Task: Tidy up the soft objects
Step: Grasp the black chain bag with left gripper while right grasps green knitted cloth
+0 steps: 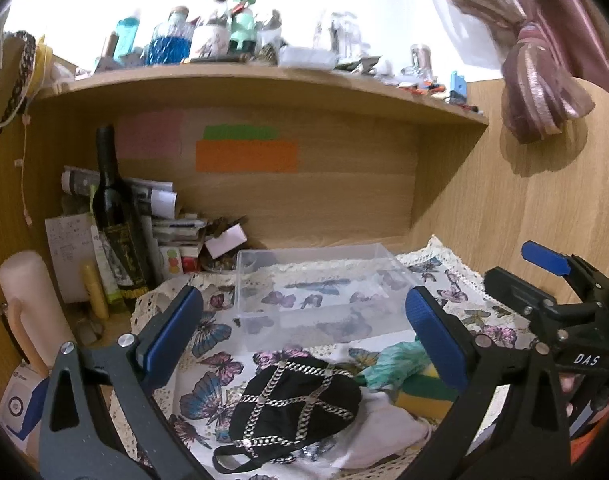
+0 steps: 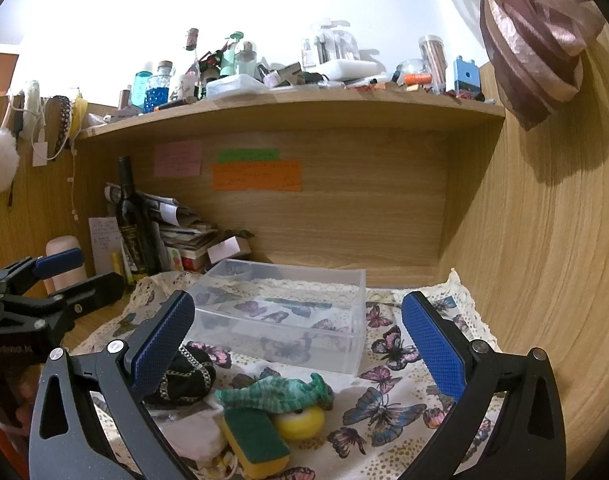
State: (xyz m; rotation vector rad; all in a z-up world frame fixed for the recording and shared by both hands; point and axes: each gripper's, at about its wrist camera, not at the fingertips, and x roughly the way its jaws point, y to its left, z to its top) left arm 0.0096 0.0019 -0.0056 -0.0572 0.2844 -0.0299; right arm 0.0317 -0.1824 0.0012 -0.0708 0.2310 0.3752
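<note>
Both tools are hovering with nothing between their blue pads: the left gripper is standing spread wide above the black fabric face mask with silver chain lattice, and the right gripper is standing equally spread above the heap.

Risks, as judged: the clear rectangular plastic bin is looking light and may be sliding on the butterfly-print cloth with lace edging if a gripper nudges its wall. The mask's loose ear loop may be snagging on a finger. The items are lying bunched, so one pinch may be dragging a neighbour along.

The soft objects are sitting just in front of the bin, which is appearing empty: the mask, a crumpled teal knitted piece, a white cloth, a yellow-and-green sponge and a yellow round piece, all touching or overlapping.
</note>
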